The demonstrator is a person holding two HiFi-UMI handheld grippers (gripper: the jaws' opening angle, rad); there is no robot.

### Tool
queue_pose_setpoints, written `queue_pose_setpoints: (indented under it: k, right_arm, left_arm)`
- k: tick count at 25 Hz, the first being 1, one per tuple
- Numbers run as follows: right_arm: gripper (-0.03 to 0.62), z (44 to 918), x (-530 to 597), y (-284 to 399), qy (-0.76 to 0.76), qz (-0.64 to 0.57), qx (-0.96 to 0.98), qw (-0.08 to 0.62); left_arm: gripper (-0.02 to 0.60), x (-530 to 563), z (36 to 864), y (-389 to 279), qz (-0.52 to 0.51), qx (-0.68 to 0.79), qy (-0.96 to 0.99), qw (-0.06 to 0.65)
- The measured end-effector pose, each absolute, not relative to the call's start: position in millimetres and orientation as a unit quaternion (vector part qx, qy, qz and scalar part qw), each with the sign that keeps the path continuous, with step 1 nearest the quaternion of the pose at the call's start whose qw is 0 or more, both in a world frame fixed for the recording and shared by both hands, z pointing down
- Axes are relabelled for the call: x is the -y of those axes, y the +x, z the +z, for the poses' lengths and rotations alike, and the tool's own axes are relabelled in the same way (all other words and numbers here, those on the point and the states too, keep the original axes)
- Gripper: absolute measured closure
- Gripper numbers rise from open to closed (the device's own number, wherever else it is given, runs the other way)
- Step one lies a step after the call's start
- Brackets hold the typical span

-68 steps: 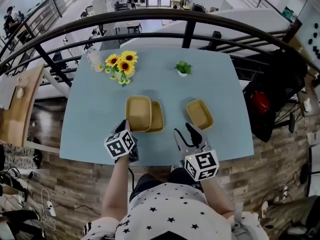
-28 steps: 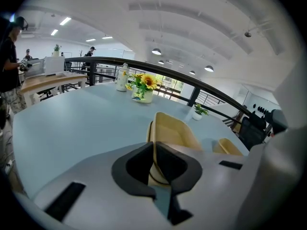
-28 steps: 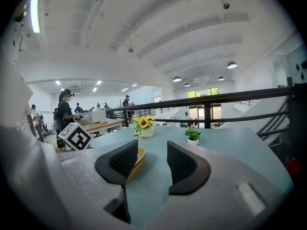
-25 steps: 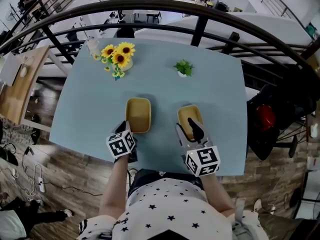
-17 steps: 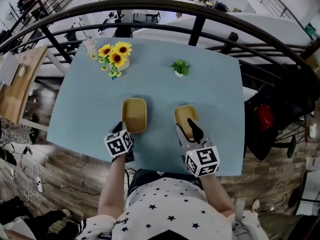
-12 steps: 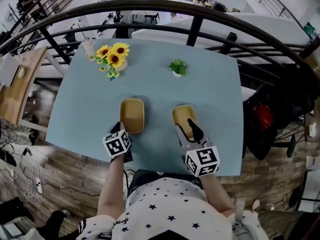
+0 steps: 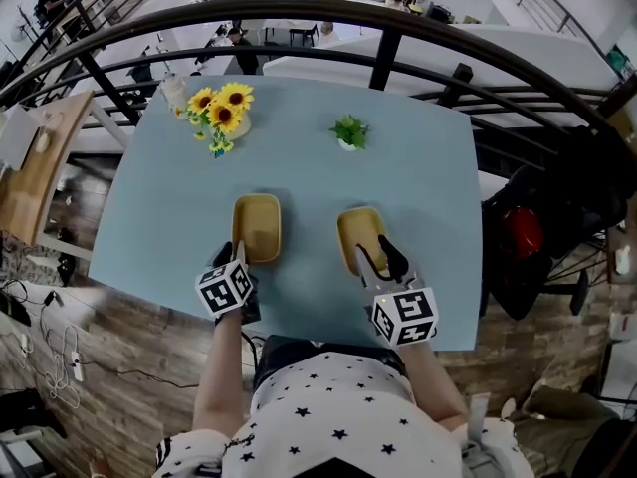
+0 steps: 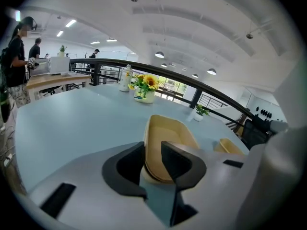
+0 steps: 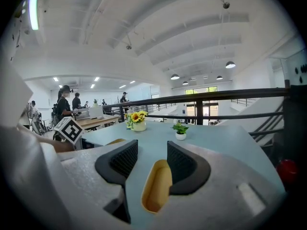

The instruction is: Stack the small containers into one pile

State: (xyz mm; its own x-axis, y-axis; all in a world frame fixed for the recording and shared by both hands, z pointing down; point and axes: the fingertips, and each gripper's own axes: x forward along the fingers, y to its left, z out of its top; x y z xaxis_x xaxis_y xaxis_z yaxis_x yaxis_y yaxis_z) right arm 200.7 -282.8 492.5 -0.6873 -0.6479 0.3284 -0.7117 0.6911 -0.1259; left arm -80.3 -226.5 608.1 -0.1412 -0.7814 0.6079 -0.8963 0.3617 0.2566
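Two tan containers sit nested as one stack on the pale blue table. A single tan container lies to its right. My left gripper is at the stack's near end. In the left gripper view the stack has its near rim between the jaws of the left gripper, which are opening and no longer press on it. My right gripper stands open over the single container's near end. In the right gripper view that container lies under the wide gap of the right gripper.
A vase of sunflowers stands at the table's far left, a small potted plant at the far middle. A black railing runs behind the table. The near table edge is close to the person's body.
The two offset containers at the left have become one aligned stack. The right gripper has come up to the single container and shifted slightly right. The head view has drifted.
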Motion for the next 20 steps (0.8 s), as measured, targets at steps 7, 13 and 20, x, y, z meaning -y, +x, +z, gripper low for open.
queue_pose_setpoints:
  k: [7, 13, 20]
  right_arm:
    - [0.419, 523.0, 291.1, 215.4, 0.387, 0.13, 0.899, 0.157]
    - [0.419, 557.8, 302.4, 232.6, 0.401, 0.137, 0.884, 0.196]
    - [0.419, 595.0, 312.0, 249.0, 0.411, 0.15, 0.867, 0.238]
  left_arm:
    - [0.489, 211.4, 597.8, -67.0, 0.066, 0.753, 0.562, 0.335]
    - [0.489, 202.5, 581.6, -58.4, 0.057, 0.753, 0.569, 0.327]
    - [0.495, 195.2, 565.7, -41.1, 0.033, 0.744, 0.586, 0.32]
